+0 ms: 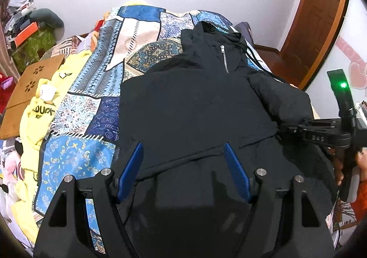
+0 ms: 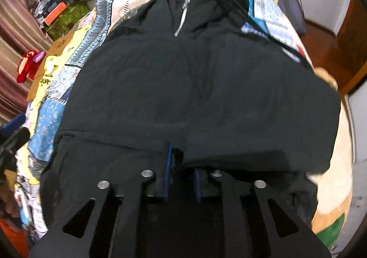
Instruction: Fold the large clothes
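Left of the black jacket (image 1: 195,106) there's open quilt (image 1: 91,97), then a yellow shirt (image 1: 41,115) and wooden board (image 1: 32,88) crowd the edge.

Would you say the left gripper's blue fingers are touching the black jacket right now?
Cannot tell: in the left wrist view the fingers overlap the black jacket, nothing between them.

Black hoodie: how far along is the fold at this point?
Done: the black hoodie lies zip-up on the patchwork quilt, sleeves apparently folded in. In hand: the right gripper, barely open, at a fold edge; the left gripper open above. Left: folding the body over.
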`<state>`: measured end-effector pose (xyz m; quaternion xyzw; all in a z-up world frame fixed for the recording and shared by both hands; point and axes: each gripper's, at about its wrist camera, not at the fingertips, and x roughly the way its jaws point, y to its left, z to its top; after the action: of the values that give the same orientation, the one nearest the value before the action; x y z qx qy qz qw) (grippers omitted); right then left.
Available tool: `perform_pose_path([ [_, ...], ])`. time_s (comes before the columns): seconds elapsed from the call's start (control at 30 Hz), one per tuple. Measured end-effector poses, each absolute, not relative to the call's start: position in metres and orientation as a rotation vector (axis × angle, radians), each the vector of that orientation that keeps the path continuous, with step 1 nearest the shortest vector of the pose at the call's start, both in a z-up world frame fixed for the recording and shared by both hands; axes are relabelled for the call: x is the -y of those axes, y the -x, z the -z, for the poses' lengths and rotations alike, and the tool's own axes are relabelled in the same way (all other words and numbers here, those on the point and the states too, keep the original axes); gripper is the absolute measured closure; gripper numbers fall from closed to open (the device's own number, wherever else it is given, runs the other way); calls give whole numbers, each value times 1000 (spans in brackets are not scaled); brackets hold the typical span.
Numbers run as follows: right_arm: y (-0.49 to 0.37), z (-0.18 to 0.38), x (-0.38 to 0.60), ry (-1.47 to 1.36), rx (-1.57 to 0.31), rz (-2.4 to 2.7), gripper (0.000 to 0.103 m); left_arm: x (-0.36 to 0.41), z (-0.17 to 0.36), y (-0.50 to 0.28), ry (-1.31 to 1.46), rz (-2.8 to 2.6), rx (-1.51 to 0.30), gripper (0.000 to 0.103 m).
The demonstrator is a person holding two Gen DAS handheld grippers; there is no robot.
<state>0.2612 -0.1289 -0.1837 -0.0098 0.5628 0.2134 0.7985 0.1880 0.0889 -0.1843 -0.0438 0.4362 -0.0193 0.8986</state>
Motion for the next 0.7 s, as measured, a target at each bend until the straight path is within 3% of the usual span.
perform_pose_path([
  [0.07, -257, 177, 138, -41, -1233, -484, 73, -85, 186, -189, 86, 44, -907, 31],
  [0.1, -254, 173, 145, -69, -1241, -494, 64, -83, 186, -190, 85, 46, -909, 31],
  [0.17, -245, 162, 155, -86, -1218, -499, 58, -79, 185, -193, 84, 54, -912, 31],
  [0.43, -228, 132, 233, -196, -1061, -370, 57, -27, 166, -216, -6, 135, -886, 31],
  [0.7, -228, 157, 300, -227, -1068, -160, 57, 75, 162, -240, -199, 278, -866, 31],
])
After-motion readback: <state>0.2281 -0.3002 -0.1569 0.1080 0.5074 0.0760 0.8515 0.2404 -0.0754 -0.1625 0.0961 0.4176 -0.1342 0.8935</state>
